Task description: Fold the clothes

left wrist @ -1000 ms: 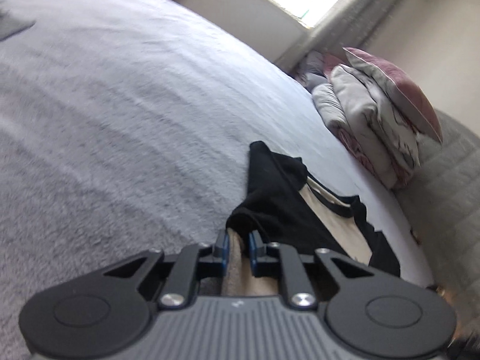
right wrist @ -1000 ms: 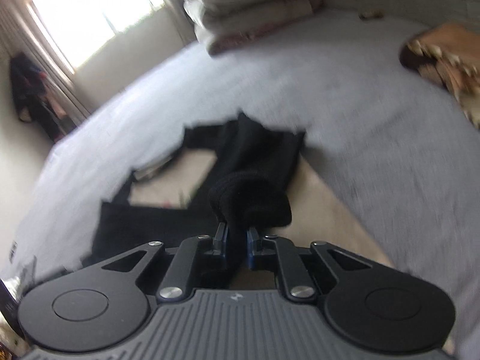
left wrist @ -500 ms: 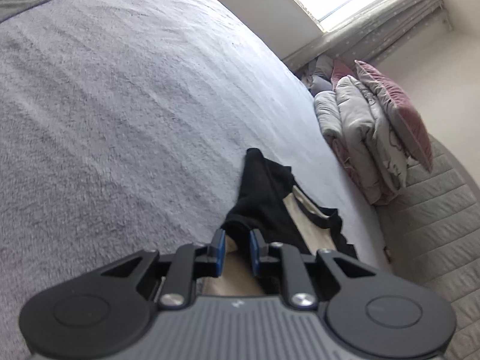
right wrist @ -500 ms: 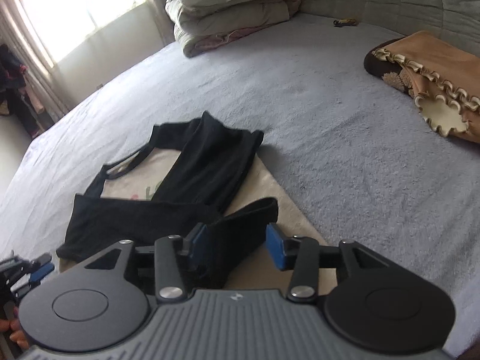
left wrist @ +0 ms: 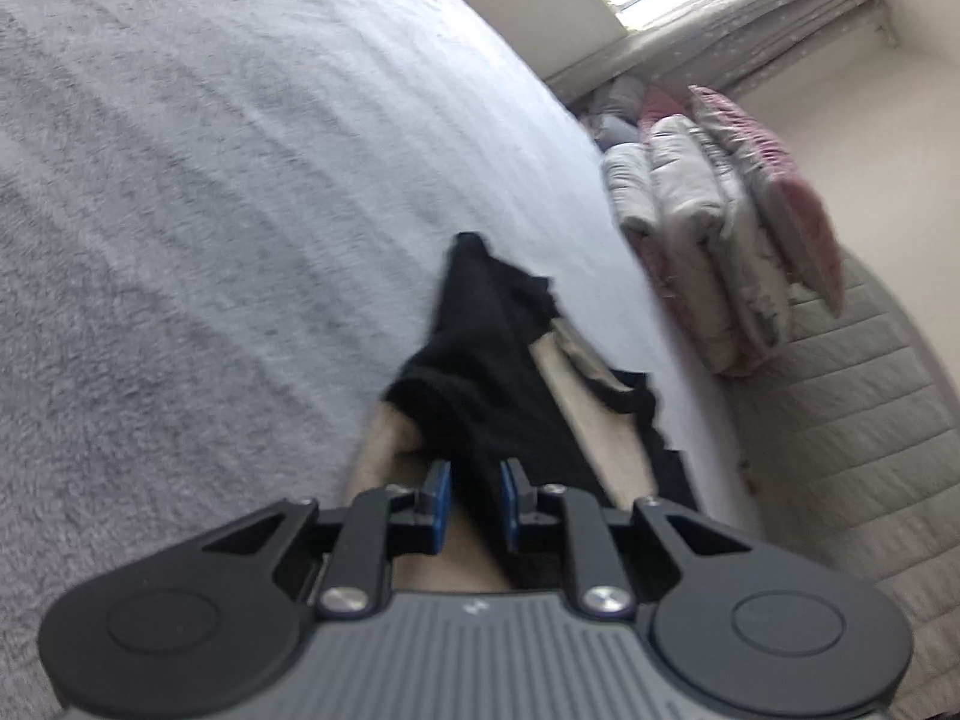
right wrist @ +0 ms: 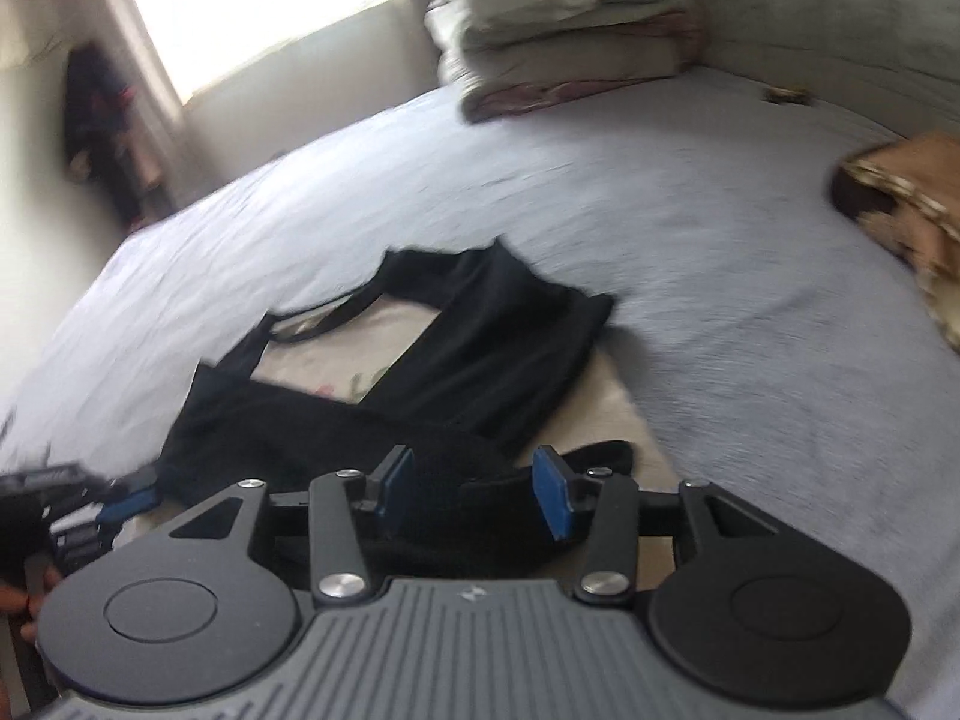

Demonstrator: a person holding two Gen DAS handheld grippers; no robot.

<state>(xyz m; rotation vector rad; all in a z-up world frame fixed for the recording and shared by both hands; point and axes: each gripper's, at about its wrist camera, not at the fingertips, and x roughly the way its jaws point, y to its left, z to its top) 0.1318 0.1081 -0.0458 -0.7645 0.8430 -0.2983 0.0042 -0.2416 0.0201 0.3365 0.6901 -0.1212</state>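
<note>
The left hand-held gripper [left wrist: 474, 504] pinches a black sleeve of the black-and-beige shirt [left wrist: 492, 372], lifting it off the grey bed [left wrist: 210, 180]. The shirt [right wrist: 480, 348] lies spread near the bed's near edge, both sleeves crossed over its beige front. The right hand-held gripper [right wrist: 474, 495] hangs over the black cuff with its jaws spread wide. Folded quilts [right wrist: 564, 30] are stacked at the bed's far edge.

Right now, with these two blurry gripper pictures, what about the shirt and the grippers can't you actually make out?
- Left wrist view: whether the left gripper still pinches the black sleeve; fabric fills the gap.
- Left wrist view: the shirt hem, hidden behind the gripper body.
- Right wrist view: the print on the shirt's cream front, smeared by motion blur.
- Right wrist view: the left gripper, cut off by the frame edge.
</note>
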